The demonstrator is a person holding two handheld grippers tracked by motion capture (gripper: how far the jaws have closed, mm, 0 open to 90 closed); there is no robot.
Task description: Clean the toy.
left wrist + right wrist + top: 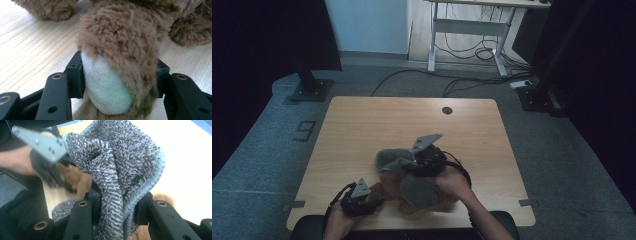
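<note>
Grey cloth (pixel 117 170) pinched by right gripper (pixel 117 213)

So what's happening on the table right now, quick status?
Left gripper clamped on brown plush toy's white-soled paw. Right gripper pinching grey looped microfibre cloth above the toy. Nothing in the way.

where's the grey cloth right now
The grey cloth hangs bunched between the pads of the right hand-held gripper, which is shut on it; in the high view it sits near the table's middle front, draped over the brown plush toy.
</note>
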